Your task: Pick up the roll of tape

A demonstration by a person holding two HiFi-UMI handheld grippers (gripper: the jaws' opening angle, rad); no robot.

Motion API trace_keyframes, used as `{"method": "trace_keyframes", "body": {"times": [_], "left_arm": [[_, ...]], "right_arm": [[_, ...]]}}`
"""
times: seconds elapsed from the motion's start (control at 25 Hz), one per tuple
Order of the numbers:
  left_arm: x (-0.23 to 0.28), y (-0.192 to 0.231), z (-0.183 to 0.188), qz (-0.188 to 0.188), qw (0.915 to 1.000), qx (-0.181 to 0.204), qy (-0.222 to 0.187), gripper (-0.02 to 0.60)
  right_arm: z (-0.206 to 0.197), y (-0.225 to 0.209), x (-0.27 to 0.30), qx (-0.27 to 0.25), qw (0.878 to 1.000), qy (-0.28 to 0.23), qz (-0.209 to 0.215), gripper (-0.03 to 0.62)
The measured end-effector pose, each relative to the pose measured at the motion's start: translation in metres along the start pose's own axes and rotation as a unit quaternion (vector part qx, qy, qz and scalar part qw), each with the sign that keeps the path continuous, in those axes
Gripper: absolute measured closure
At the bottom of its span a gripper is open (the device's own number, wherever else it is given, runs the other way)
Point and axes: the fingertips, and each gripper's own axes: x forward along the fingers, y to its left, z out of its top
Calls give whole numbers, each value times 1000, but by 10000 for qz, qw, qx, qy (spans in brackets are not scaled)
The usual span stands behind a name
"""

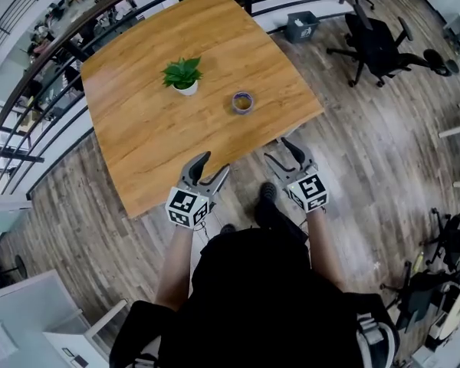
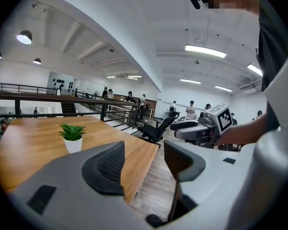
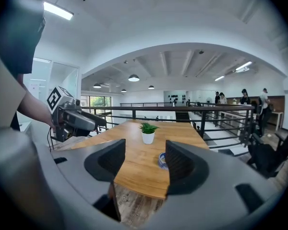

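The roll of tape (image 1: 242, 102) lies flat on the wooden table (image 1: 153, 129), to the right of a small potted plant (image 1: 183, 75). In the right gripper view the roll of tape (image 3: 162, 160) peeks out beside the right jaw. My right gripper (image 1: 282, 152) hangs just off the table's near edge, open and empty, well short of the tape. My left gripper (image 1: 212, 167) is over the near edge, also open with nothing between its jaws. Each gripper view shows the other gripper: the right gripper (image 2: 175, 126) and the left gripper (image 3: 102, 122).
The potted plant (image 2: 72, 137) stands mid-table, and the same plant (image 3: 148, 132) shows in the right gripper view. A black railing (image 1: 38, 75) runs behind the table. Office chairs (image 1: 379, 44) stand on the wood floor at the right. My shoes (image 1: 267, 198) are by the table edge.
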Motion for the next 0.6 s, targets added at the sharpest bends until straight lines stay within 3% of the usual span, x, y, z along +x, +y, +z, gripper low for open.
{"method": "trace_keyframes", "body": {"times": [0.6], "left_arm": [[72,-3,7,658,9978,-40,-21,319]], "right_arm": [[-16,-77,17,-111,9977,107,666,321]]}}
